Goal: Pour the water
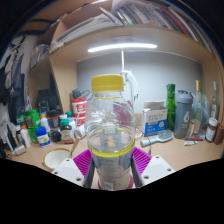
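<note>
1. While the gripper (111, 166) stands over the near part of a wooden desk (185, 152), its two fingers press on the lower body of a clear plastic bottle (110, 130) from the left and the right, and the magenta pads (83, 160) show at either side of it.
2. The bottle stands upright between the fingers, with a yellow cap (107, 84) on top and a yellow band low around its body.
3. Water appears to fill its lower part; the exact level is hard to read through the plastic.
4. Whether the bottle's base rests on the desk or hangs above it cannot be told, since the fingers hide it.
5. On the desk to the left lies a small round dish (56, 157), near the left finger.
6. Farther left stands a crowd of small bottles and jars (40, 128), among them a red and white container (79, 106).
7. To the right, beyond the fingers, sits a blue box (155, 121), then a green bottle (171, 105) and a grey cup (184, 115).
8. A long ceiling lamp (121, 47) glows above the far wall.
</note>
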A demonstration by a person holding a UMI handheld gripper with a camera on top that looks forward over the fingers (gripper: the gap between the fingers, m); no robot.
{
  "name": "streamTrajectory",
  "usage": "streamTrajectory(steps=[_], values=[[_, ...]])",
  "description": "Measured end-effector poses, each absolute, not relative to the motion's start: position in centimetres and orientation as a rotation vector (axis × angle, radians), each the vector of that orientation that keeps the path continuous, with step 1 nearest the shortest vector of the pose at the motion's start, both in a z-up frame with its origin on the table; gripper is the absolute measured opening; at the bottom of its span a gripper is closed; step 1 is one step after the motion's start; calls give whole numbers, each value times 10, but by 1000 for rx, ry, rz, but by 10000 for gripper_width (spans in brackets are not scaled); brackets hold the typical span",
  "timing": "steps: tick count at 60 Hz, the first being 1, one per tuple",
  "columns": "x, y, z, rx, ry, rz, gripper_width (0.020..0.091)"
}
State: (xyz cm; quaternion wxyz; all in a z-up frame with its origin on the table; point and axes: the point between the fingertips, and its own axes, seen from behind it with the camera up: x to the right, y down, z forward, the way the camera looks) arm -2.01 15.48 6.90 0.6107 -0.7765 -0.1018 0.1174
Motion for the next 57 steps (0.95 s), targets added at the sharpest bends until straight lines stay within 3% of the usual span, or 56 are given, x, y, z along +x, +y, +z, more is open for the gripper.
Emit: streamTrajectory(steps=[5, 11, 24, 39, 57], values=[[-20, 146, 55, -1902, -270, 268, 640], [-24, 123, 70, -1915, -296, 337, 859], [11, 37, 82, -2050, -314, 308, 842], [53, -88, 152, -2094, -266, 351, 842], [87, -199, 181, -2074, -404, 488, 840]])
